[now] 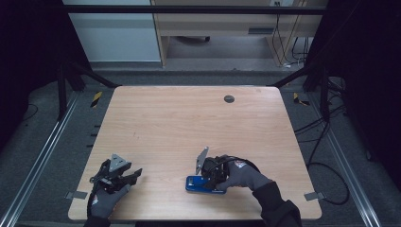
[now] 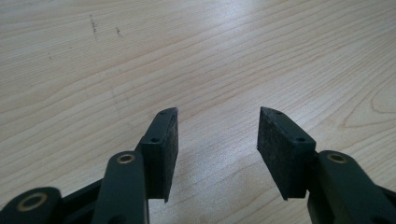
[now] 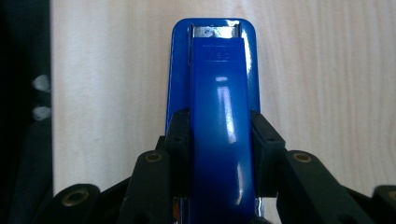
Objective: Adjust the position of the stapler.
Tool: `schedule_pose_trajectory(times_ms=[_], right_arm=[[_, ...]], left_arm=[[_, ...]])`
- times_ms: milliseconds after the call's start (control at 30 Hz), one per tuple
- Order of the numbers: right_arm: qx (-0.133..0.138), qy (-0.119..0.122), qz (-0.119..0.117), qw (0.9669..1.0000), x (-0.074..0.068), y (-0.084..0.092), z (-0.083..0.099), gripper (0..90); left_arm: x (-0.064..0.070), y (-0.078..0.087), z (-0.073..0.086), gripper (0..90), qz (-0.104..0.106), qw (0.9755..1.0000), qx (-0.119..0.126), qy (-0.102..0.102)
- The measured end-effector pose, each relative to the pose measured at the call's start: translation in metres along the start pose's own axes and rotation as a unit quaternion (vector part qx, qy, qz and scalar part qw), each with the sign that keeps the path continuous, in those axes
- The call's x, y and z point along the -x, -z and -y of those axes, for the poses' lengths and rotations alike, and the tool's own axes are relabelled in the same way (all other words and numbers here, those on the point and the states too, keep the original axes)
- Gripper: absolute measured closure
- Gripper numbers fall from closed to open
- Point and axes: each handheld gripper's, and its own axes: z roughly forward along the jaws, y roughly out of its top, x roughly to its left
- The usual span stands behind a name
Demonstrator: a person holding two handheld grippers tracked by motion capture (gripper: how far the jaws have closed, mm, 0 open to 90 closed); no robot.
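Note:
A glossy blue stapler (image 1: pixel 195 184) lies flat near the front edge of the wooden table (image 1: pixel 189 123), right of centre. My right gripper (image 1: pixel 210 181) comes onto it from the right, in a gloved hand. In the right gripper view its two pads press on both sides of the stapler's (image 3: pixel 219 88) top arm, so the right gripper (image 3: pixel 219 128) is shut on it. My left gripper (image 1: pixel 135 173) rests low at the front left corner, jaws pointing right. Seen from its own camera, the left gripper (image 2: pixel 217 119) stands open over bare wood with nothing between its pads.
A small dark round grommet (image 1: pixel 229 99) sits in the tabletop at the far right. Metal rails (image 1: pixel 42 156) run along both sides of the table. Cables (image 1: pixel 321 142) trail on the floor to the right. A desk (image 1: pixel 227 23) stands beyond the far edge.

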Motion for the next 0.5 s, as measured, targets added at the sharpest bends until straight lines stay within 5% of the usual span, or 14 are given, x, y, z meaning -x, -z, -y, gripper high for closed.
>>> schedule_pose_trajectory(times_ms=[500], right_arm=[[-0.001,0.013,-0.006,0.9999,-0.0079,-0.0082,0.0038,65.1]], left_arm=[[0.002,0.0005,-0.0006,48.2,0.005,1.0,0.003,-0.005]])
